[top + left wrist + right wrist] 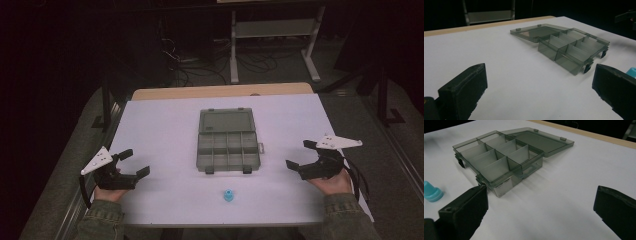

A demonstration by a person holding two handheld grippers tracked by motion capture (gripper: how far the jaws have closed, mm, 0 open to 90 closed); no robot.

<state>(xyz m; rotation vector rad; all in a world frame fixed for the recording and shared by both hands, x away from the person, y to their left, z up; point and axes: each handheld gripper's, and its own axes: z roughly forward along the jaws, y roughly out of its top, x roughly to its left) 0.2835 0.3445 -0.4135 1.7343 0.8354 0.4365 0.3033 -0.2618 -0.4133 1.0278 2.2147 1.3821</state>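
left gripper [134, 162] wide open, nothing held, low over the white table [160, 130]. right gripper [300, 155] wide open too, nothing inside. between them, grey box [227, 145] with lid open; small blue piece [228, 195] just in front, apart.

Organiser box [227, 140]: smoky grey see-through plastic, smooth, with a light sheen noted on the lid and on the thin partition walls.

Worktop [165, 125]: covered by a matt white sheet, smooth; a strip of pale wood is seen along the far edge.

Small blue piece [228, 195]: opaque plastic, smooth, slightly glossy.

Left claw [135, 163] and right claw [300, 155]: matt black pads, rough and scuffed at the edges; a flat pale plate is carried on top of each.

Sleeves [102, 220]: coarse olive cloth, woven, dull.
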